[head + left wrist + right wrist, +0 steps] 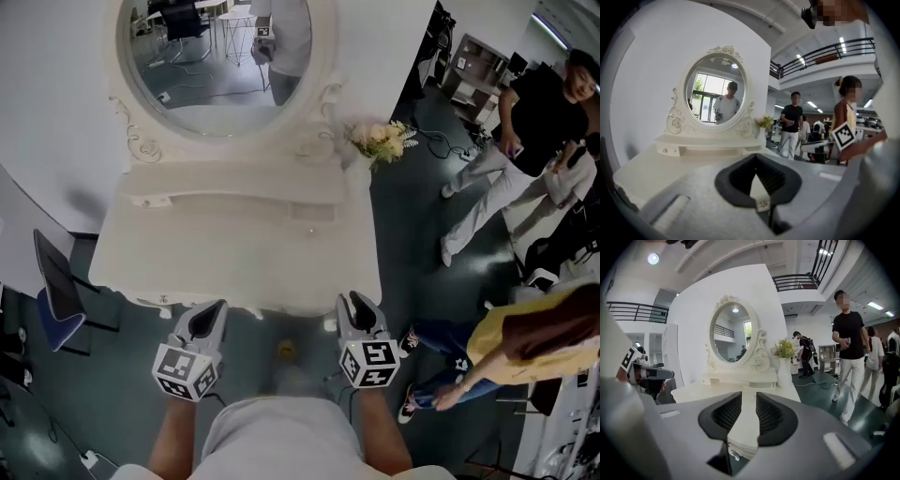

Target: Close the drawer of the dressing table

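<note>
White bench (pixel 234 267) with oval mirror (pixel 220 56) at its rear edge. The small drawer (pixel 310 213), at the right end of the rear shelf, stands pulled out slightly. Left hand-held gripper (pixel 208 321): at the front edge, tips pressed together, nothing held. Right hand-held gripper (pixel 359 309): near the front right corner, jaws spread, only bench top showing between them. Both are well apart from the drawer.

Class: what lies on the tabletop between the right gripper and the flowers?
Nothing. In the head view the white tabletop is bare between the right gripper and the flowers.
</note>
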`<state>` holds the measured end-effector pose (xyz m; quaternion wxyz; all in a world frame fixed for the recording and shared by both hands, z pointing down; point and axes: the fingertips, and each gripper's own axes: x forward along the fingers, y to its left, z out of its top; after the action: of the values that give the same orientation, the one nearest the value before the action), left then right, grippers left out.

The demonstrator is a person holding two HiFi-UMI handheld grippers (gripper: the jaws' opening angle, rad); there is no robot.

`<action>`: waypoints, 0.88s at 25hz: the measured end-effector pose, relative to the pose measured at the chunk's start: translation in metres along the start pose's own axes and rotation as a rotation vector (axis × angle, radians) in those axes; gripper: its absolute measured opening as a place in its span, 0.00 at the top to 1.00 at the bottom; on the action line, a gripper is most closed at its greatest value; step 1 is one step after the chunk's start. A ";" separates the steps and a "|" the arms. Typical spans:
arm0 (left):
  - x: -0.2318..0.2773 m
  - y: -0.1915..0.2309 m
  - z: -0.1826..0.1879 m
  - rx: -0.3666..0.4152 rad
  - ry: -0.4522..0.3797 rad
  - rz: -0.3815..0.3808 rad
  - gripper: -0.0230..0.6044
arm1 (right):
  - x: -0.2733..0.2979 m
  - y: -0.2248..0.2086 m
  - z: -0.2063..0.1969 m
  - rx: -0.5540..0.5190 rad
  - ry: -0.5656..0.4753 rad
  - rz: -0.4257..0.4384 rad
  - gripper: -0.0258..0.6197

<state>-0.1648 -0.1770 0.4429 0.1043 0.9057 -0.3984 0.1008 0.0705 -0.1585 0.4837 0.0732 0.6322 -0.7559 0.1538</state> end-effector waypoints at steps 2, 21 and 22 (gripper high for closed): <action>0.022 0.010 0.001 -0.006 0.010 0.009 0.97 | 0.024 -0.011 0.002 0.003 0.013 0.013 0.83; 0.129 0.059 0.020 0.005 0.089 0.087 0.97 | 0.154 -0.053 0.011 0.035 0.106 0.103 0.83; 0.132 0.061 0.018 0.002 0.093 0.090 0.97 | 0.158 -0.053 0.009 0.032 0.111 0.105 0.83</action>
<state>-0.1210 -0.3146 0.4672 0.1170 0.8814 -0.4332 0.1477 0.0931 -0.3169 0.5311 0.0967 0.5833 -0.7802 0.2041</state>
